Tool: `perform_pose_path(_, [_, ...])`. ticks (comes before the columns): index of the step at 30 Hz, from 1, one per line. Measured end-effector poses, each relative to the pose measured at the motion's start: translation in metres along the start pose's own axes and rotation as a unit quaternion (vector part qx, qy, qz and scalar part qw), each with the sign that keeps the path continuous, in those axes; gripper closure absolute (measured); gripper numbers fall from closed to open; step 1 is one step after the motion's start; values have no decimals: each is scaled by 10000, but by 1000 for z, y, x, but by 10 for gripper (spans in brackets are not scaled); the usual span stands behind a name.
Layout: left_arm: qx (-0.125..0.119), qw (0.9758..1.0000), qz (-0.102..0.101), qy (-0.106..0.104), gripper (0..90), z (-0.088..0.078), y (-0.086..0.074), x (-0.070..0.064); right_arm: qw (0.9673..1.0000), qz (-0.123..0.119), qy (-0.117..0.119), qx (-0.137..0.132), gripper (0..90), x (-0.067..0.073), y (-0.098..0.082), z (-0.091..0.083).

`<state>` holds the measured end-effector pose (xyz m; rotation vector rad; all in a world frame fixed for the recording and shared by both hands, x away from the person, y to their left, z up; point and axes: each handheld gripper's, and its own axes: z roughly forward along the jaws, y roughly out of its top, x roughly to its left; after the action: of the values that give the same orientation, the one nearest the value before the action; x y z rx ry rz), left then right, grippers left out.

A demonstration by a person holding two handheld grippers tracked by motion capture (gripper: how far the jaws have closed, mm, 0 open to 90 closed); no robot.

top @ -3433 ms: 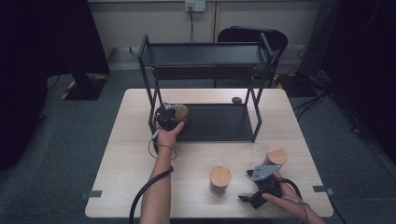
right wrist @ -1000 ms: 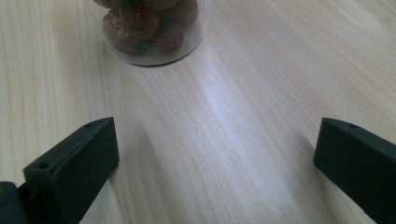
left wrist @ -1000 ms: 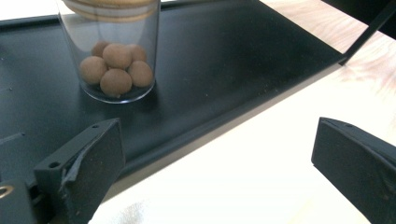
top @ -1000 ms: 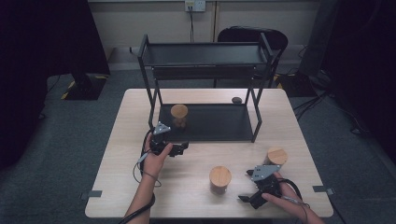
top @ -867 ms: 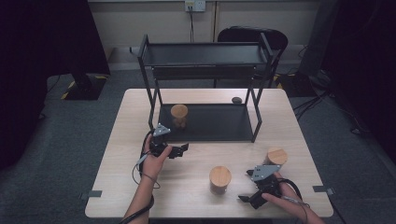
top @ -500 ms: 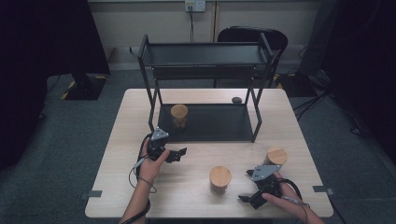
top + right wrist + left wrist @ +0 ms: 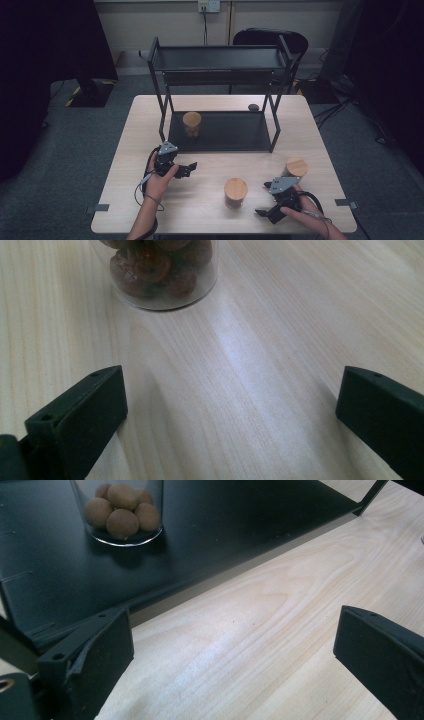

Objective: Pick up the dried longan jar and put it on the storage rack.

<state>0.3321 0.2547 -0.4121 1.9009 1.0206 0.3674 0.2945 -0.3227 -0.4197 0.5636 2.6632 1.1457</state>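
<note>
A clear glass jar with a round wooden lid (image 7: 191, 123) stood on the black metal rack's lower shelf (image 7: 235, 131), far left. The left gripper (image 7: 186, 170) hung just near of the shelf, jaws wide and empty. The right gripper (image 7: 264, 212), equally wide and empty, faced a second lidded jar (image 7: 235, 192), probably the next pick.

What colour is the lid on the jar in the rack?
Light wood-brown lid, seen best in the high view.
</note>
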Motion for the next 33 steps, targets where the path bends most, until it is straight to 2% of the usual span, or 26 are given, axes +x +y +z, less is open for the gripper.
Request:
perform_pose_path(21, [48,10000,30,75,26,-19,-15,5,10000,2,0,0,0,0,0,0])
perform_pose_path(33, [40,9999,-22,104,26,-29,-22,9,10000,1,0,-1,0,0,0,0])
